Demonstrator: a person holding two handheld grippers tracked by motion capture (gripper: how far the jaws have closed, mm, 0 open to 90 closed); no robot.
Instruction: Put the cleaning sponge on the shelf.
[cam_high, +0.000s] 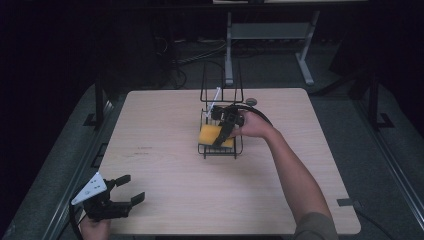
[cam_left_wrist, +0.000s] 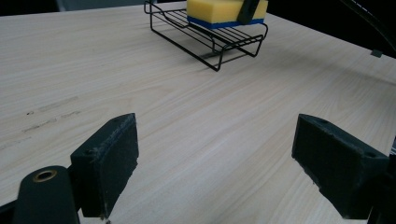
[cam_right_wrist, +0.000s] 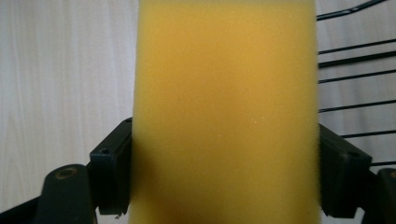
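Yellow sponge (cam_high: 210, 134) with a blue underside, lying on the low shelf of the black wire rack (cam_high: 220, 150). Seen from my left gripper's camera, the sponge (cam_left_wrist: 219, 10) sits on the rack's wire floor (cam_left_wrist: 205, 39), its blue layer down against the wires

My right gripper (cam_high: 223, 131) is on the sponge: in its own camera the yellow foam (cam_right_wrist: 224, 112) runs up between my two black jaws, one jaw pressed to each side, so they stand about a sponge-width apart and clamped on it. Rack wires (cam_right_wrist: 355, 74) show to one side of the sponge there, bare wood to the other

From above, my right hand (cam_high: 252, 125) reaches the rack from its right side, forearm running back toward the near right corner of the table. The rack has a tall wire frame (cam_high: 221, 85) rising at its far end, with something thin and white (cam_high: 216, 96) leaning in it; I cannot tell what it is. A small dark round thing (cam_high: 251, 102) lies on the table just right of that frame

The rack stands a little beyond the middle of the light wooden table (cam_high: 160, 165)

My left gripper (cam_high: 125, 192) is well away from the rack, at the near left corner of the table, jaws spread wide and holding nothing, only bare wood between them (cam_left_wrist: 215, 154); left hand (cam_high: 95, 226) at the table's edge
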